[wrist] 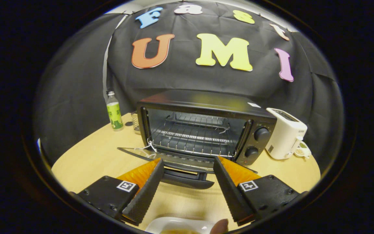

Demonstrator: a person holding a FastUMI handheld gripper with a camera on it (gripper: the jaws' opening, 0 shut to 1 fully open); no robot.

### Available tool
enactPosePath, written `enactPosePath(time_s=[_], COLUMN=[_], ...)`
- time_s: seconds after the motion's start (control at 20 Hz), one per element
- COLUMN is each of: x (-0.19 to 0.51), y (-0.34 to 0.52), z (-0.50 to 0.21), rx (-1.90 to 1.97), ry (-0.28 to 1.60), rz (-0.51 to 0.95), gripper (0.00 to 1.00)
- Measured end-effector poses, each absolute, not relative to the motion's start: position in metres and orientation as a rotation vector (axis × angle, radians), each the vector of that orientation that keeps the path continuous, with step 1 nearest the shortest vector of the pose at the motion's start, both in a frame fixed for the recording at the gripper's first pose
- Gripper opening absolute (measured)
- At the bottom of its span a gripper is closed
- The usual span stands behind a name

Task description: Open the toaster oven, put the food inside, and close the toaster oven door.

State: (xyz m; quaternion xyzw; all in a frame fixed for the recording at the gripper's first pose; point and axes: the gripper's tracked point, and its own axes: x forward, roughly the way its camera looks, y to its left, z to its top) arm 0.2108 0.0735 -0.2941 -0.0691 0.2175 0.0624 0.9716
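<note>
A black toaster oven (206, 107) stands on the wooden table (89, 159) ahead of my fingers. Its glass door (161, 156) hangs folded down toward me, and the door's dark handle (187, 180) lies between my fingertips. Inside, a bare wire rack (193, 138) shows. My gripper (187, 162) is open, with nothing held between its fingers. Just below the fingers I see the rim of a white dish (177, 224) with a brown bit of food (220, 225) at its edge; most of it is hidden.
A green-labelled bottle (114, 112) stands to the oven's left, with a small glass (135, 122) beside it. A white pop-up toaster (286, 133) sits close to the oven's right side, near its two knobs (261, 134).
</note>
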Motion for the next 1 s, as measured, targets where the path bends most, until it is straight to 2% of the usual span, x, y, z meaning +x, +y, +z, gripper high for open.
enactPosePath(time_s=[0.55, 1.0], x=[0.193, 0.182], y=[0.072, 0.072], z=[-0.315, -0.353], rx=[-0.136, -0.062], ry=[0.551, 0.712], rz=[0.155, 0.163], gripper=[1.00, 1.00])
